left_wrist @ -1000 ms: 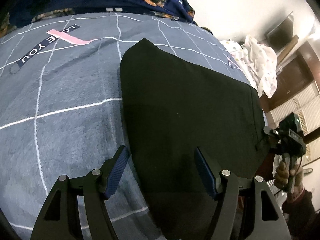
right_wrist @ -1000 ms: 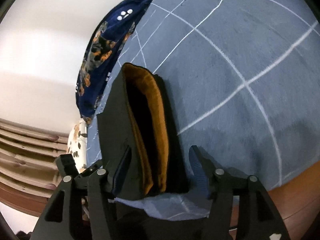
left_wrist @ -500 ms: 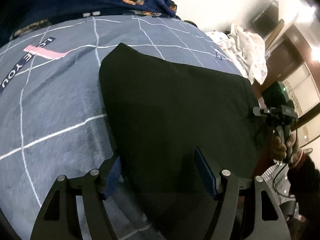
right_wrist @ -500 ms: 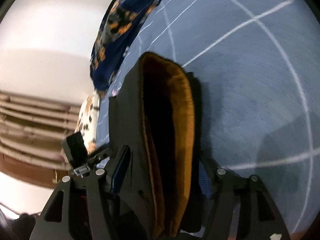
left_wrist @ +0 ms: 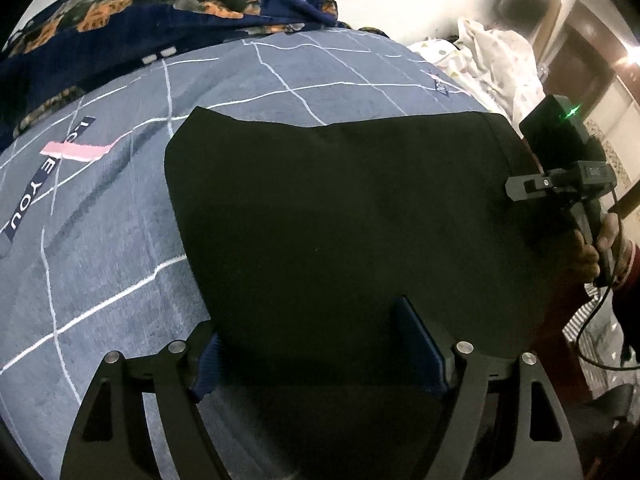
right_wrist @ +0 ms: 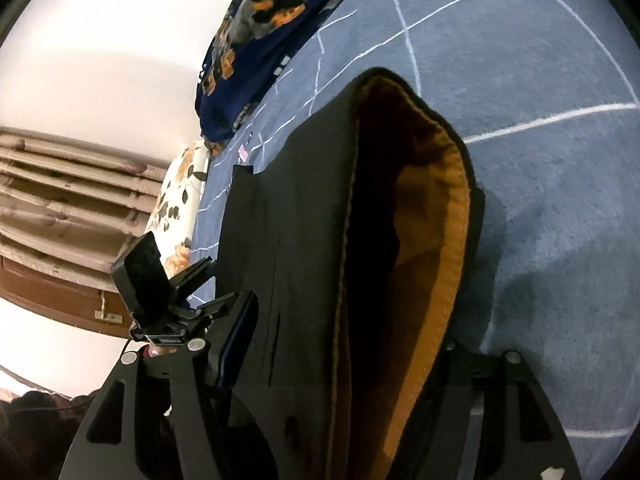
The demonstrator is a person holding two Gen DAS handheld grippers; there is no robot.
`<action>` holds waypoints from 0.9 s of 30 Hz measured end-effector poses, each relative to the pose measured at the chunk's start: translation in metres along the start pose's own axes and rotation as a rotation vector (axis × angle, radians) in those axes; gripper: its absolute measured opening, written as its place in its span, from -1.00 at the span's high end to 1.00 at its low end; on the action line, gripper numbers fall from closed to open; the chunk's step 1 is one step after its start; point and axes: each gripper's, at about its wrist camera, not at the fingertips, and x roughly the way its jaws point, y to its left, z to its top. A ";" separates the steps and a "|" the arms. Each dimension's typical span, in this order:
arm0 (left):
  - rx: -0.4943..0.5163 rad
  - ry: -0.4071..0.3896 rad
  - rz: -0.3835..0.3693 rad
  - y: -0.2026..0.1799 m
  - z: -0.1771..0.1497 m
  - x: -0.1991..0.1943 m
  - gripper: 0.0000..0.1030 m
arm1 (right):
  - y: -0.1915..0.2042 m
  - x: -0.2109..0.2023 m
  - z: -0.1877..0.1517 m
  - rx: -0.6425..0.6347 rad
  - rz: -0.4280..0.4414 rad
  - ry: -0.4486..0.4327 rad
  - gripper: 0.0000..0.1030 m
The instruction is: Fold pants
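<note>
Black pants (left_wrist: 340, 220) between wide-spread fingers of left gripper (left_wrist: 320, 356).

Item: one pair of black pants (left_wrist: 340, 220), folded into a broad flat panel, lying on the grey-blue checked bedspread (left_wrist: 100, 260) ahead of me, its outer corner toward my 11 o'clock in my left view and its near hem at 6 o'clock between my fingers. In my right view the garment's end gapes open toward 12 o'clock, showing an orange-brown fleece lining (right_wrist: 432, 240) inside the black shell.
</note>
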 end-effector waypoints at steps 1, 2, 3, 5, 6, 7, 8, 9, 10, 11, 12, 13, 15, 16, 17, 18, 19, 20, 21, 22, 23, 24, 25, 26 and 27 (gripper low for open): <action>0.004 -0.001 0.004 0.000 0.000 0.001 -0.51 | 0.000 0.000 -0.001 -0.010 -0.001 0.000 -0.21; 0.007 -0.001 0.009 -0.001 0.000 0.001 -0.51 | 0.000 -0.001 -0.002 -0.019 -0.003 0.000 -0.20; 0.013 -0.003 0.017 -0.002 0.000 0.002 -0.51 | 0.001 0.000 0.000 -0.022 -0.004 -0.001 -0.19; 0.022 -0.003 0.029 -0.004 0.001 0.002 -0.52 | 0.001 0.000 -0.001 -0.026 -0.003 -0.004 -0.16; 0.030 -0.002 0.037 -0.006 0.001 0.003 -0.52 | 0.001 0.000 -0.001 -0.029 -0.002 -0.007 -0.15; 0.034 -0.002 0.041 -0.006 0.002 0.003 -0.52 | 0.001 0.001 -0.001 -0.033 -0.003 -0.008 -0.15; 0.036 -0.003 0.043 -0.006 0.001 0.003 -0.52 | 0.002 0.001 -0.001 -0.035 -0.004 -0.008 -0.15; 0.038 -0.003 0.044 -0.006 0.002 0.003 -0.52 | 0.001 0.001 -0.001 -0.036 -0.005 -0.009 -0.15; 0.038 -0.003 0.044 -0.006 0.002 0.003 -0.52 | 0.001 0.001 -0.001 -0.036 -0.004 -0.010 -0.15; 0.038 -0.003 0.044 -0.006 0.001 0.003 -0.52 | 0.001 0.001 -0.001 -0.037 -0.004 -0.010 -0.15; 0.038 -0.003 0.045 -0.006 0.001 0.003 -0.52 | 0.001 0.001 -0.001 -0.037 -0.005 -0.008 -0.16; 0.038 -0.004 0.045 -0.006 0.001 0.003 -0.52 | 0.002 0.002 0.000 -0.037 -0.004 -0.007 -0.16; 0.043 -0.005 0.049 -0.007 0.001 0.003 -0.52 | 0.002 0.001 0.001 -0.032 -0.002 -0.004 -0.16; 0.044 -0.005 0.051 -0.007 0.001 0.004 -0.52 | 0.001 0.001 0.001 -0.029 -0.001 -0.003 -0.17; 0.045 -0.006 0.052 -0.007 0.002 0.004 -0.52 | 0.001 0.001 0.002 -0.026 -0.001 -0.001 -0.18; 0.045 -0.005 0.052 -0.007 0.002 0.004 -0.52 | 0.001 0.001 0.002 -0.024 0.000 0.001 -0.19; 0.045 -0.004 0.052 -0.007 0.002 0.004 -0.52 | 0.001 0.001 0.003 -0.020 0.000 0.001 -0.20; 0.045 -0.004 0.053 -0.007 0.002 0.004 -0.52 | 0.001 0.002 0.003 -0.017 0.001 0.001 -0.23; 0.046 -0.003 0.054 -0.007 0.002 0.004 -0.52 | 0.001 0.002 0.003 -0.015 0.001 0.002 -0.26; 0.046 -0.001 0.054 -0.007 0.003 0.004 -0.52 | 0.002 0.002 0.003 -0.013 0.001 0.003 -0.27; 0.045 -0.001 0.053 -0.007 0.003 0.004 -0.52 | 0.002 0.003 0.003 -0.012 0.001 0.003 -0.30; 0.044 0.002 0.051 -0.007 0.003 0.004 -0.52 | 0.003 0.004 0.004 -0.013 0.000 0.005 -0.31; 0.045 0.002 0.050 -0.007 0.003 0.005 -0.52 | 0.004 0.004 0.003 -0.012 0.000 0.005 -0.34; 0.046 0.004 0.050 -0.007 0.004 0.005 -0.52 | 0.004 0.004 0.004 -0.012 0.000 0.006 -0.36; 0.049 0.005 0.050 -0.007 0.004 0.005 -0.52 | 0.005 0.005 0.004 -0.014 -0.002 0.005 -0.36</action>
